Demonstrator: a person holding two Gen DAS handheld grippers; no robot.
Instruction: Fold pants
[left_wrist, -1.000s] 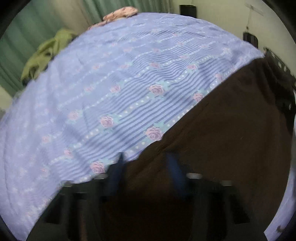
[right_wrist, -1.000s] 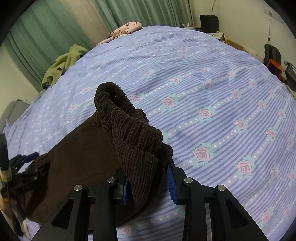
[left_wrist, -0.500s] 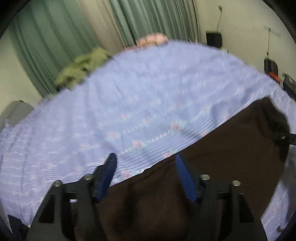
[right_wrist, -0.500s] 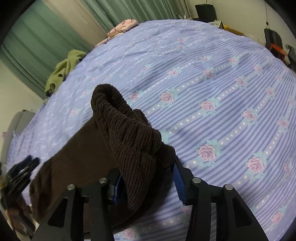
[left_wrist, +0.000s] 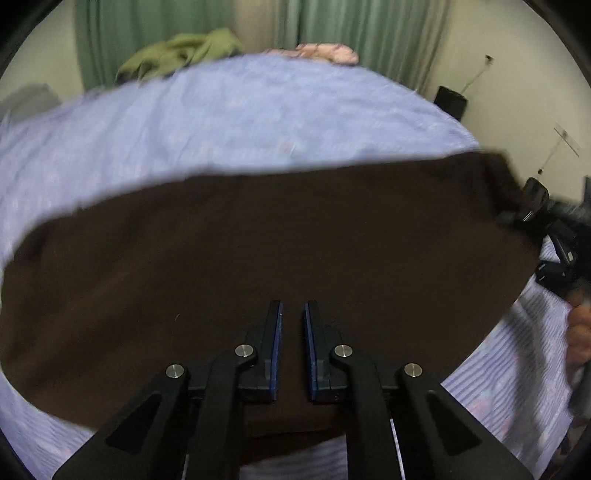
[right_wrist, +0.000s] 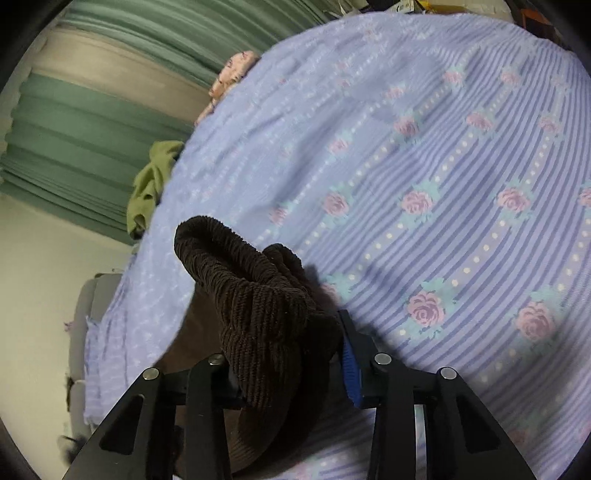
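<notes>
Dark brown corduroy pants (left_wrist: 258, 251) lie spread flat across the lilac floral bedspread (left_wrist: 221, 122). My left gripper (left_wrist: 291, 314) hovers over the pants' near edge with its blue pads close together, a narrow gap between them and nothing held. My right gripper (right_wrist: 291, 332) is shut on a bunched end of the pants (right_wrist: 258, 291), which bulges up between the fingers. The right gripper also shows at the far right of the left wrist view (left_wrist: 554, 229), at the pants' end.
A green garment (left_wrist: 177, 55) and a pink one (left_wrist: 328, 51) lie at the bed's far edge by green curtains (right_wrist: 92, 122). A black speaker (left_wrist: 448, 101) stands by the wall at right. A grey chair (right_wrist: 85, 332) is beside the bed.
My left gripper has closed from wide open to nearly shut and swung to face across the pants. My right gripper has tilted while keeping hold of the bunched end.
</notes>
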